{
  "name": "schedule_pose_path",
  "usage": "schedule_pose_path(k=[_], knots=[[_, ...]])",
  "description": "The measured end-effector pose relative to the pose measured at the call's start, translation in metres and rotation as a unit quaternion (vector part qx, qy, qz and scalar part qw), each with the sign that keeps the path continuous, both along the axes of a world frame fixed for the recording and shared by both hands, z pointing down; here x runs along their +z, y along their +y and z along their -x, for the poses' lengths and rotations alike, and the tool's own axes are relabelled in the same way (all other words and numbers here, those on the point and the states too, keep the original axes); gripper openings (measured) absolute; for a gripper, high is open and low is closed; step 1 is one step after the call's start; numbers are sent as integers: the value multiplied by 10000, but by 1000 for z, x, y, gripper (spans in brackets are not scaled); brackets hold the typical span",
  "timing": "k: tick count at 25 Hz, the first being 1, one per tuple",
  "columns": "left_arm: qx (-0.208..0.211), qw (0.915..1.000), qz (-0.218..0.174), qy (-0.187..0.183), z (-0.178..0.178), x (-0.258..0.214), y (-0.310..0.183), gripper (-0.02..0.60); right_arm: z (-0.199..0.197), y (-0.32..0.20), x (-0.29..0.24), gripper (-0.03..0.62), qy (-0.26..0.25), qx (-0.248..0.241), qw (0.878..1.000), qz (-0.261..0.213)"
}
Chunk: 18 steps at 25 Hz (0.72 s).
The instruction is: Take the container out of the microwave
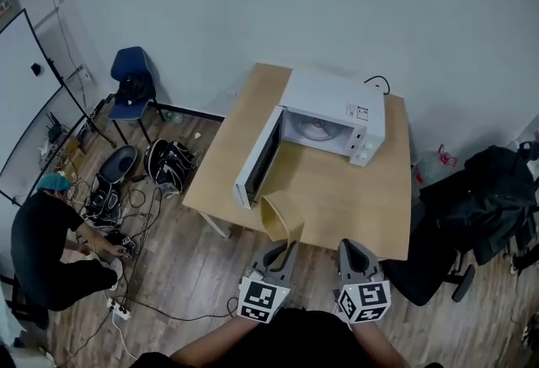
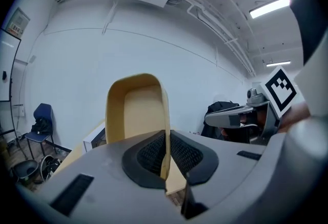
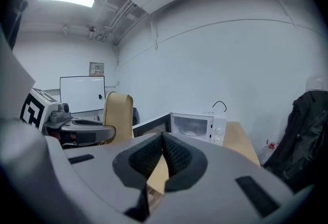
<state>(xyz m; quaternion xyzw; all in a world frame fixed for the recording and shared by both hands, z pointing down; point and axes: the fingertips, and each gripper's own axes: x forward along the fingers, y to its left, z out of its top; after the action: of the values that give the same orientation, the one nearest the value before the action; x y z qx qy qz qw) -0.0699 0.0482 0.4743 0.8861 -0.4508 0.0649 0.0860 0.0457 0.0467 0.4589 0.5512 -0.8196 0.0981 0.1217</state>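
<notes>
A tan, empty container (image 1: 281, 221) hangs tilted on edge over the table's near edge, clear of the white microwave (image 1: 333, 112). My left gripper (image 1: 287, 247) is shut on one side wall of it. In the left gripper view the container (image 2: 136, 110) rises above the pads (image 2: 152, 155), its wall pinched between them. The microwave's door (image 1: 259, 160) stands wide open toward the left, and a white turntable plate (image 1: 318, 130) shows inside. My right gripper (image 1: 351, 249) is shut on nothing, beside the left one. In the right gripper view the right gripper (image 3: 163, 159) points at the microwave (image 3: 197, 125), with the container (image 3: 118, 114) at the left.
The wooden table (image 1: 354, 206) stands against the back wall. On the floor at the left a person (image 1: 50, 248) crouches among cables and bags (image 1: 168, 164), near a blue chair (image 1: 133, 84). A chair with black clothing (image 1: 484, 198) stands at the right.
</notes>
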Motion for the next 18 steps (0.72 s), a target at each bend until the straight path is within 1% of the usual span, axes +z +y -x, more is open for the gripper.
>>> schedule_pose_path(k=[3, 7, 9, 15, 18], knots=[[-89, 9998, 134, 112, -8, 1, 10, 23, -7, 7, -3, 58, 46, 9, 10000, -6], [-87, 9996, 266, -99, -15, 2, 26, 23, -13, 24, -4, 58, 25, 96, 9999, 67], [-74, 9993, 333, -134, -16, 6, 27, 24, -17, 29, -4, 58, 43, 162, 9998, 53], [-109, 9993, 321, -128, -21, 9, 31, 23, -33, 42, 10, 58, -6, 328, 9993, 192], [-64, 9994, 322, -126, -21, 11, 30, 23, -41, 46, 12, 58, 83, 453, 9989, 110]])
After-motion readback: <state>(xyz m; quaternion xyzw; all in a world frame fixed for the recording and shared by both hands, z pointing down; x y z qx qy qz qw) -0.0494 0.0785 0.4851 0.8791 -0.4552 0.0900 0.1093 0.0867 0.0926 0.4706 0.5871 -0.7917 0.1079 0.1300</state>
